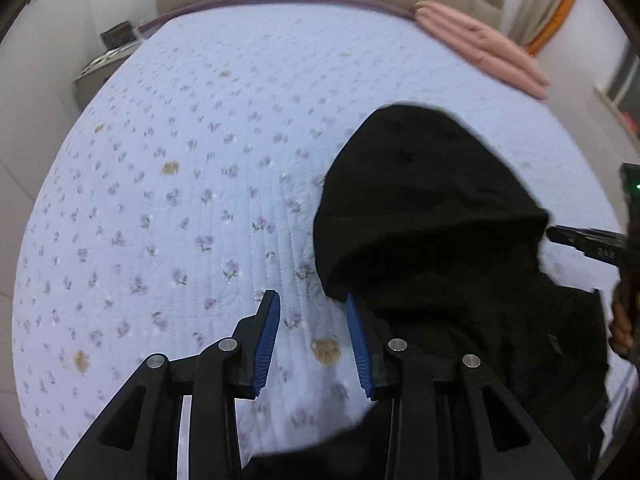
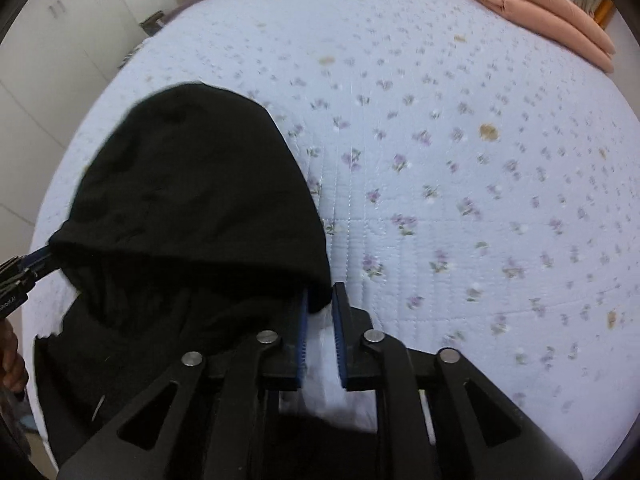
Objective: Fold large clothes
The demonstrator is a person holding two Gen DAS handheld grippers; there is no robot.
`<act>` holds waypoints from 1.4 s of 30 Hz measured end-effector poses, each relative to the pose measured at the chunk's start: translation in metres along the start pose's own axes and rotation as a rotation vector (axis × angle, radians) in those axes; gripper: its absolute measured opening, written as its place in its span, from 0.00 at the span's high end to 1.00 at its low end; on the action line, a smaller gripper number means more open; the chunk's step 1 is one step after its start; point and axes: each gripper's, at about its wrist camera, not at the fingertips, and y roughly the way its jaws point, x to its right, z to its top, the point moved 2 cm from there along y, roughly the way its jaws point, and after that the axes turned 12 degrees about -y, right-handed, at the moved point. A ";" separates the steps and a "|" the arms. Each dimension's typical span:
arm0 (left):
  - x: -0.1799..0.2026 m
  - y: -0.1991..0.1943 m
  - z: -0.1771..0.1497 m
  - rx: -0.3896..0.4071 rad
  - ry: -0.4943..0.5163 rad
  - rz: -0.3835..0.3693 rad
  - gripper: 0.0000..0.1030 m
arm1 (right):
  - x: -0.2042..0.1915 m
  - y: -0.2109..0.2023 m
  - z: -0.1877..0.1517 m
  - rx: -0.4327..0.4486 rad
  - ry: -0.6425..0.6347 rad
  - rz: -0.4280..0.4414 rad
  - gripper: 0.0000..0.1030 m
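Black hoodie [image 2: 192,184] corner sits between right hand-held gripper [image 2: 320,300] pads only in its own view.

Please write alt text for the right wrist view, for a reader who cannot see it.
The right gripper pinches the edge of a black hooded garment lying on a pale blue flowered bedspread. The left gripper meets the garment's other side at the picture's left edge. A folded pink blanket lies at the far corner.
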 end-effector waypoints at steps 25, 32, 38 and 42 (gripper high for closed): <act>0.031 0.085 0.021 -0.107 -0.006 -0.022 0.58 | -0.031 0.054 0.031 -0.023 -0.052 0.104 0.51; 0.021 0.033 0.045 -0.027 -0.029 -0.080 0.59 | 0.005 0.007 0.038 0.055 0.030 0.167 0.36; 0.007 0.066 0.063 -0.101 -0.112 -0.115 0.59 | 0.041 0.028 0.038 0.014 0.132 0.212 0.30; 0.008 0.100 0.062 -0.156 -0.113 -0.143 0.59 | 0.049 0.060 0.032 -0.048 0.195 0.317 0.30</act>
